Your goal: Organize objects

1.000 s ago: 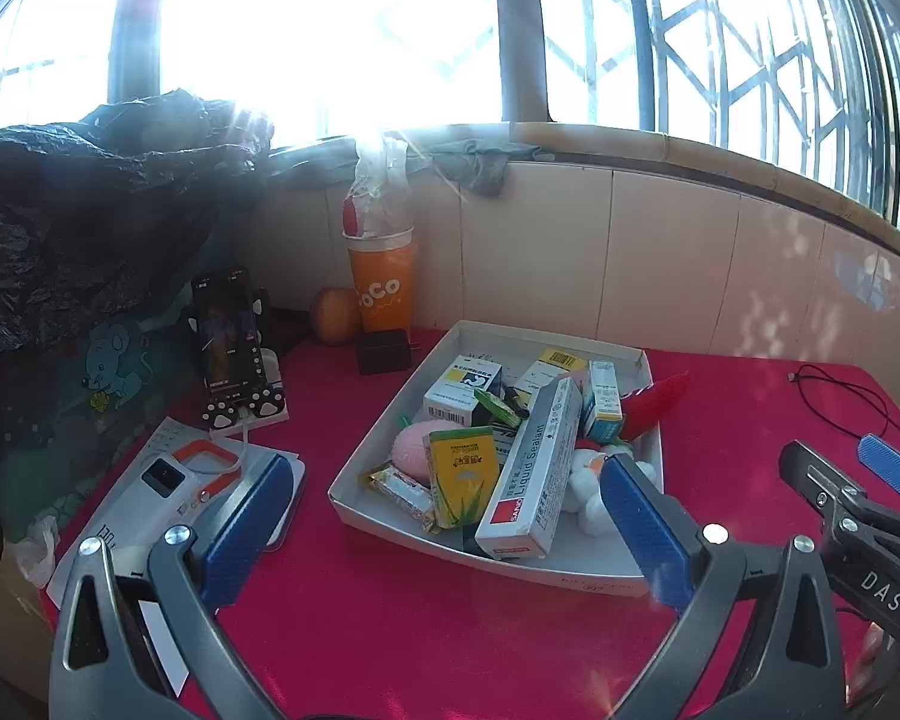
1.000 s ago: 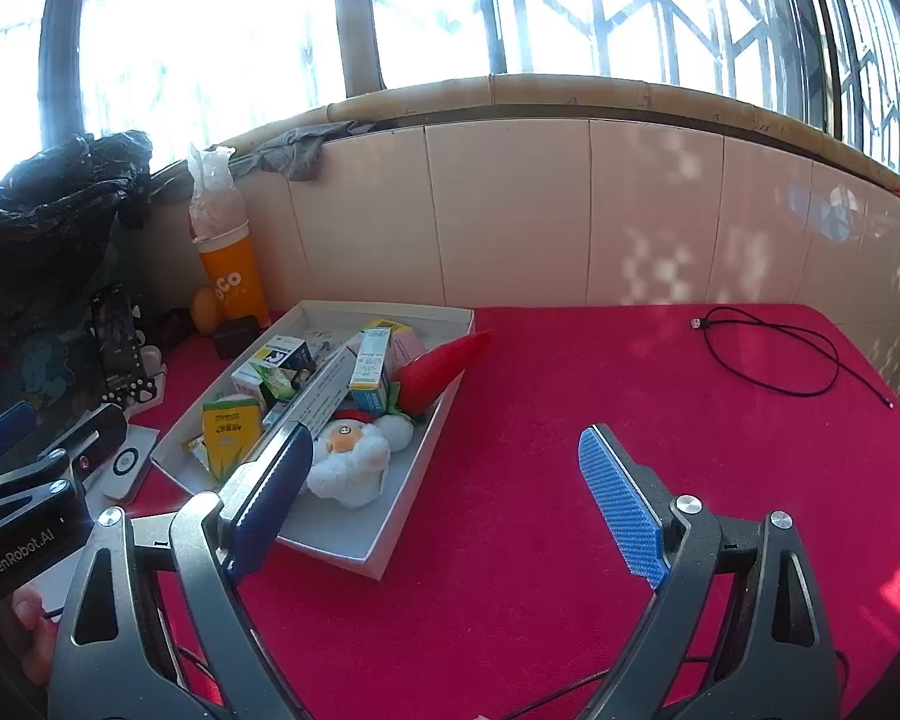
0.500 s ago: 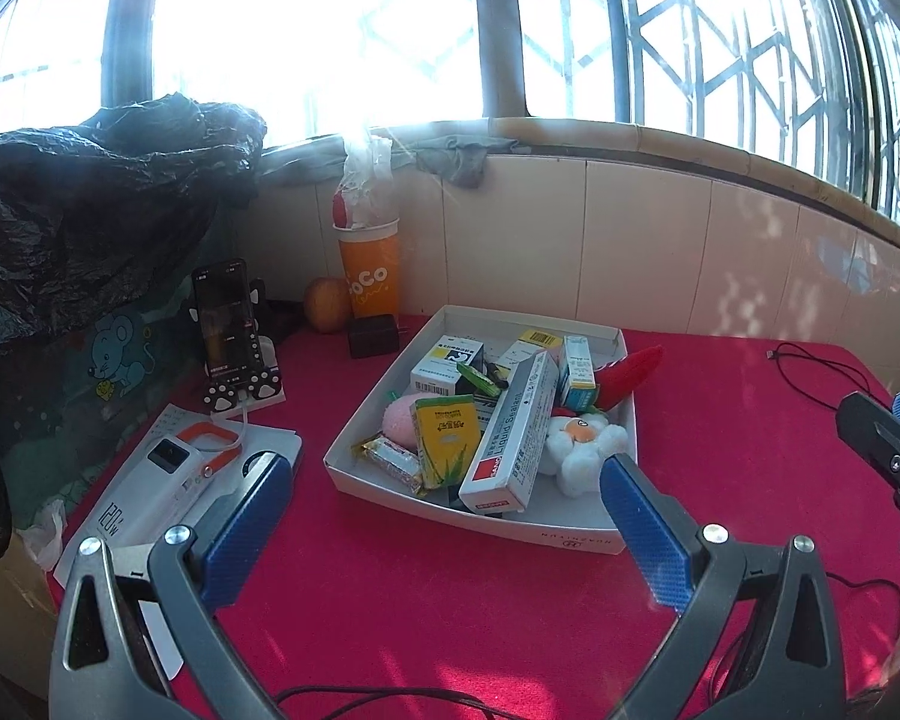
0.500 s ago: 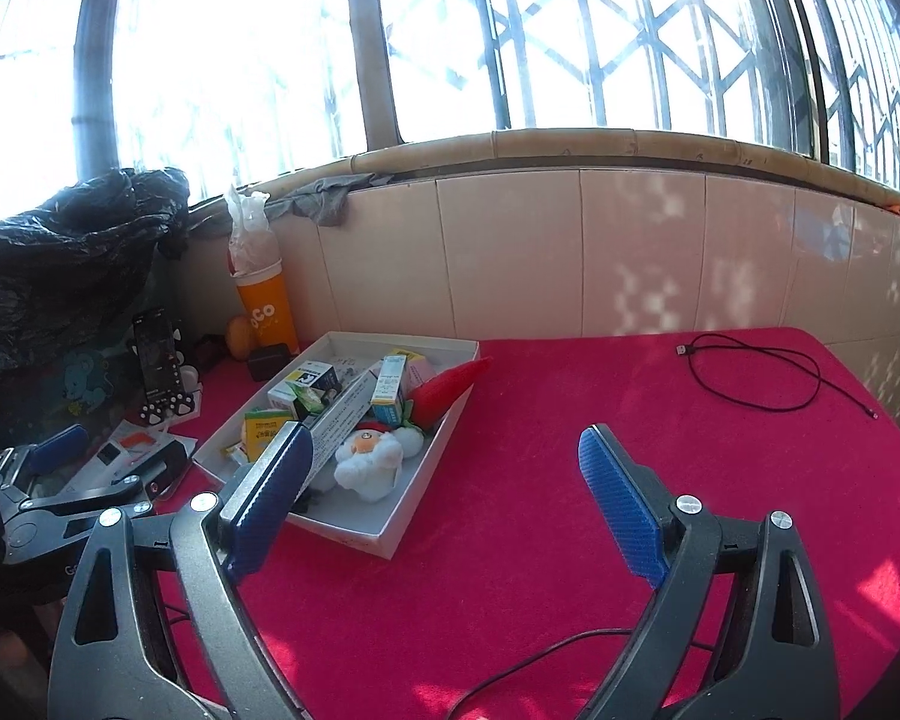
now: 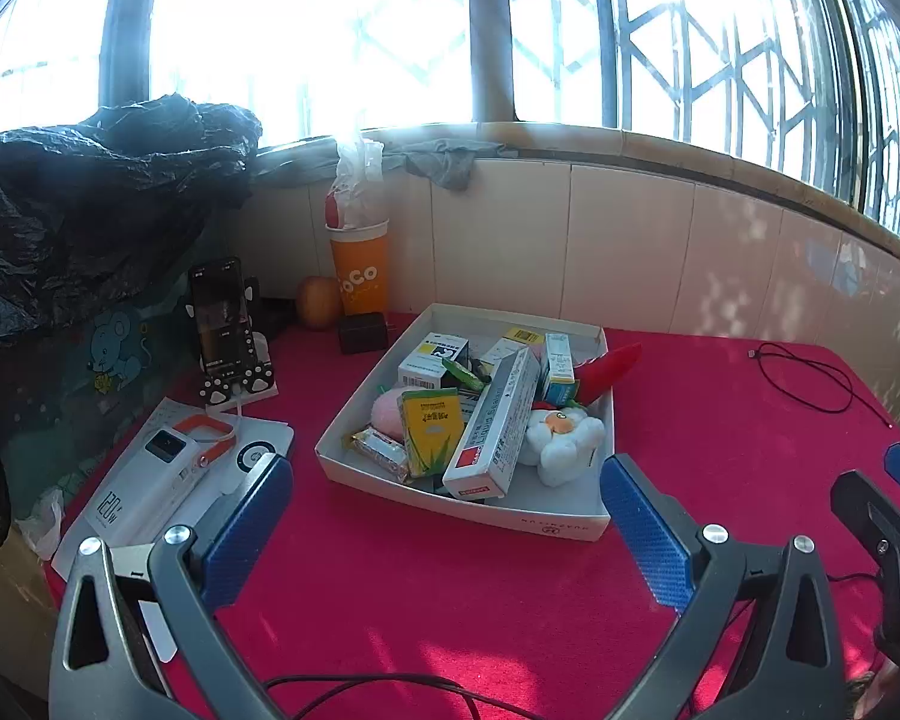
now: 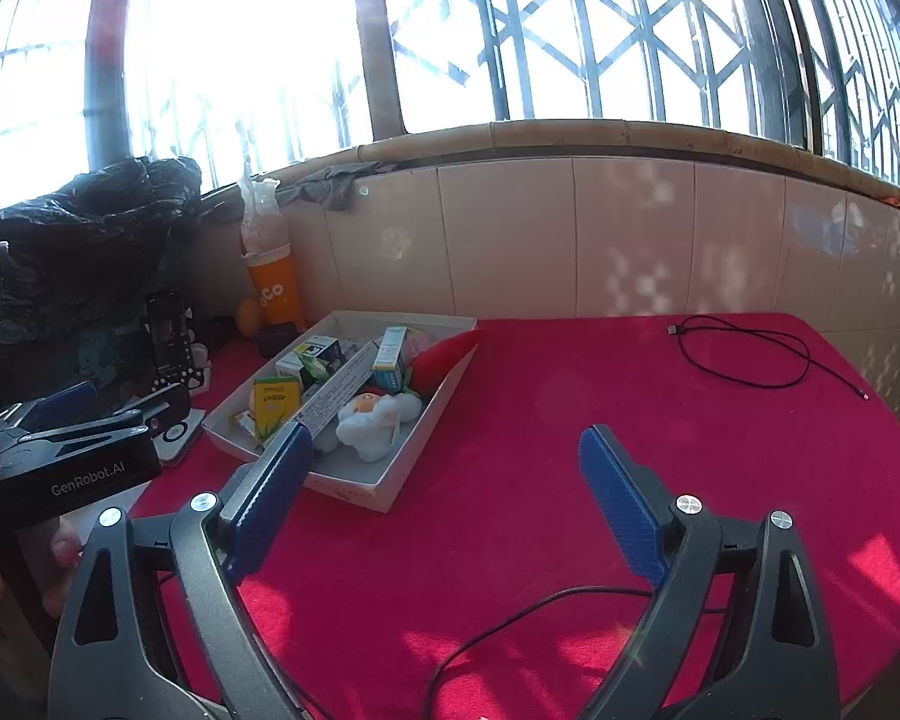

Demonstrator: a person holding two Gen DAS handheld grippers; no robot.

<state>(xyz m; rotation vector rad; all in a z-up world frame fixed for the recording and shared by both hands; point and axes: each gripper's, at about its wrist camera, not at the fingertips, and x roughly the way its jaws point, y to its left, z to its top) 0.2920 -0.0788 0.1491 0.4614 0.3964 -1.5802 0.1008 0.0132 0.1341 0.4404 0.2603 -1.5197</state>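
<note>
A white cardboard tray (image 5: 564,525) sits on the red tablecloth, full of several items: a long white box with a red end (image 5: 495,426), a yellow-green box (image 5: 432,429), a white plush (image 5: 564,435), a red chili plush (image 5: 609,369) and small medicine boxes. My left gripper (image 5: 444,531) hovers just in front of the tray, open and empty. My right gripper (image 6: 444,501) is open too, holding nothing, to the right of the tray (image 6: 354,489) and nearer the table's front. Each gripper shows at the edge of the other's view.
An orange cup (image 5: 360,273), an orange fruit (image 5: 317,303), a black charger (image 5: 363,331) and a phone on a stand (image 5: 222,318) line the back left. A power bank (image 5: 144,480) lies left. A black cable (image 6: 744,354) loops at the back right; another cable (image 6: 540,606) crosses the front.
Both grippers have drawn back from the tray, which now looks smaller and farther off. Their jaws stay as wide as before. Nothing in the tray has shifted.
</note>
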